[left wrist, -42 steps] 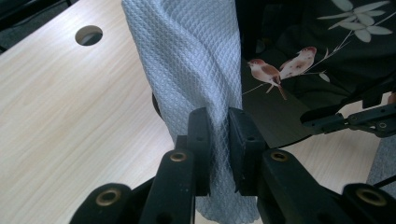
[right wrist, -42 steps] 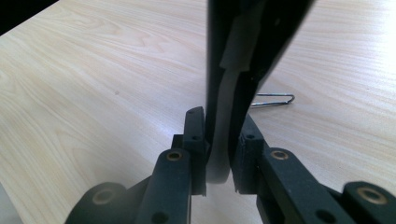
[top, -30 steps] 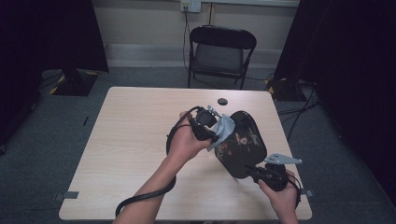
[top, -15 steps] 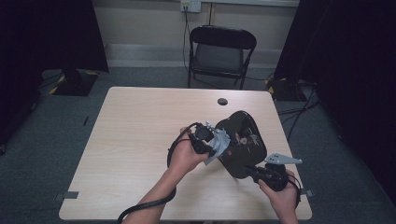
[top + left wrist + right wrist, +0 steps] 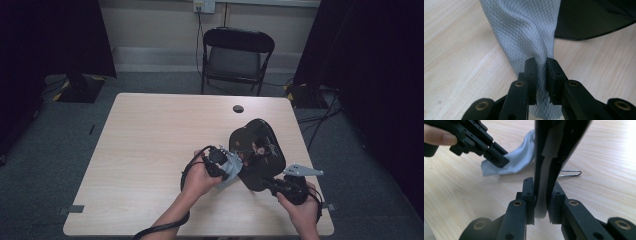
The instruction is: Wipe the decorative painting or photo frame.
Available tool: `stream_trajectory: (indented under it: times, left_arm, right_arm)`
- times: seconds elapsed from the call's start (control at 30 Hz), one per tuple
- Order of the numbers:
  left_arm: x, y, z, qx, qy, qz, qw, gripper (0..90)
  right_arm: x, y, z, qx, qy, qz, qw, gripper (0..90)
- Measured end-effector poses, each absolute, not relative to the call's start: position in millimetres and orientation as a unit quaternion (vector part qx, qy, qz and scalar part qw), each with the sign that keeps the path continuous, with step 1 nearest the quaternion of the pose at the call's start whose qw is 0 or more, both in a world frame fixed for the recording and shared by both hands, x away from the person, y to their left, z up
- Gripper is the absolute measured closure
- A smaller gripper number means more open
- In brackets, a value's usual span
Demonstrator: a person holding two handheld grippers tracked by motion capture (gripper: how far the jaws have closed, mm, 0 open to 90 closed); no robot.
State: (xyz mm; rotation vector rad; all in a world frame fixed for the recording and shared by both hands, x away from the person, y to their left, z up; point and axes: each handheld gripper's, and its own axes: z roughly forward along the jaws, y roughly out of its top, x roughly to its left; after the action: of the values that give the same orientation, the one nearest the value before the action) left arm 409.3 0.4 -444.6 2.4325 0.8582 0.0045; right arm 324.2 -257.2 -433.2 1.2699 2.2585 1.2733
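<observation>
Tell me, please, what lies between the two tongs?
In the high view, the black guitar: left tongs press a grey cloth against it; right tongs clamp its neck.

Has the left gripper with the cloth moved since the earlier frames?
Yes. The left gripper, shut on the grey cloth, has come toward the table's near edge.

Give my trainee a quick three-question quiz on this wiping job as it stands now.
1. True or false: the left tongs are shut on a grey cloth.
2. What do the right tongs grip? A) the cloth B) the black guitar-shaped object C) nothing
3. What stands beyond the far edge of the table?

Key: 1. True. 2. B, by its narrow end. 3. A black folding chair.
</observation>
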Motion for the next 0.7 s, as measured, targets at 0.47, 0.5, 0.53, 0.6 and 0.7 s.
stream_trajectory:
  times: [0.47,0.5,0.53,0.6,0.7]
  left_arm:
    - [404.1,7.9,-457.6,0.907,0.326,-0.013,0.268,80.1]
    - [404.0,8.9,-455.6,0.906,0.327,-0.013,0.268,80.1]
    - [404.3,11.0,-451.3,0.905,0.327,-0.012,0.271,80.1]
    - [404.9,15.2,-440.9,0.903,0.328,-0.008,0.278,80.0]
    - [406.5,22.1,-421.6,0.9,0.327,0.004,0.29,80.0]
  right_arm:
    - [323.8,-257.2,-433.6,0.438,0.774,0.439,0.127,79.3]
    - [323.8,-257.3,-433.7,0.438,0.774,0.439,0.127,79.2]
    - [323.8,-257.3,-433.7,0.438,0.774,0.439,0.126,79.3]
    - [323.7,-257.4,-433.8,0.437,0.775,0.439,0.127,79.2]
    - [323.8,-257.7,-433.9,0.438,0.775,0.439,0.127,79.2]
